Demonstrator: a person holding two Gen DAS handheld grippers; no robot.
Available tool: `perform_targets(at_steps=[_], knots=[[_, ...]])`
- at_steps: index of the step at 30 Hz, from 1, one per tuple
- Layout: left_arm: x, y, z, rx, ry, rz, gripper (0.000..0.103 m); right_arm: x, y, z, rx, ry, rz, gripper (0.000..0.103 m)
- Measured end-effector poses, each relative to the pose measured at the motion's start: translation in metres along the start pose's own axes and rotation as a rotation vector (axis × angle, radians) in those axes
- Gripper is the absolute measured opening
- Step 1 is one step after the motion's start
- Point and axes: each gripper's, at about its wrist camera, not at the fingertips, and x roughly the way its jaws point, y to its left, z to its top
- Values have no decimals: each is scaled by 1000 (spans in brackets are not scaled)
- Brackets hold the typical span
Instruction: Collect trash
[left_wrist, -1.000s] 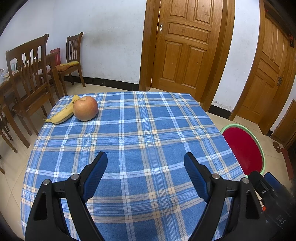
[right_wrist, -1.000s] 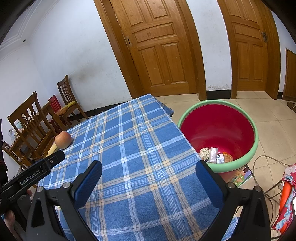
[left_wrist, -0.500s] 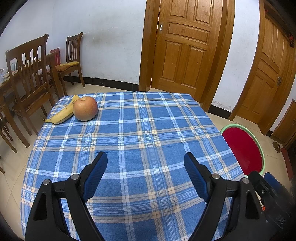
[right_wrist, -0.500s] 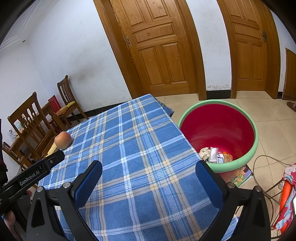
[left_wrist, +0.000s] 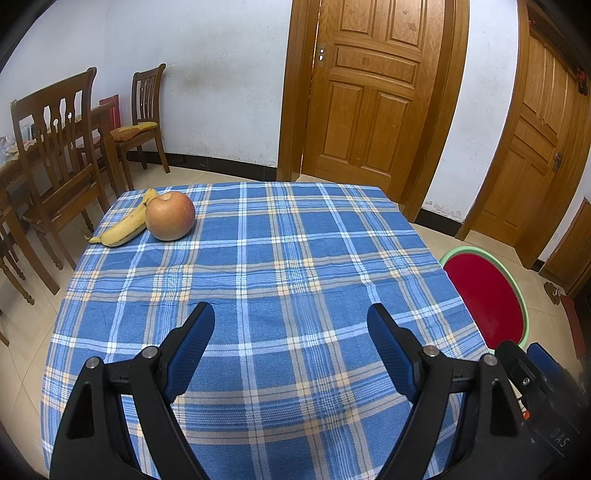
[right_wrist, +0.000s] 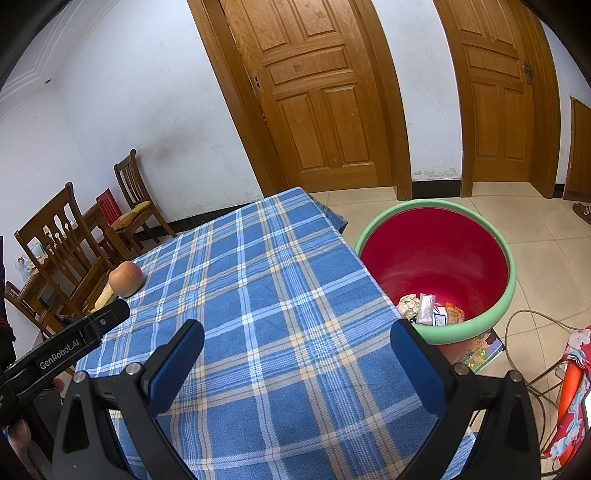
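- Left wrist view: my left tongs hang wide open and empty over the checked tablecloth; one apple touches one banana at the far left corner, well apart from me.
- Right wrist view: my right tongs also stand open, gripping nothing; one red tub with a green rim stands on the floor just beside the table, with about four scraps of trash at its bottom.
- I see no loose trash on the cloth, so I judge the collecting near done.
- Risk, as I judge it: I could take the whole fruit for trash and bin it.
- Risk: a nudge could roll the round apple off the near edge.
- Count: two tongs, two doors, at least two chairs.
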Motion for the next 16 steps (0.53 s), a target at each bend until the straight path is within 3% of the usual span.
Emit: perform_targets(at_steps=[16], knots=[[1, 0, -1, 0, 3, 0, 84, 0, 4, -1, -5, 3, -3, 103]])
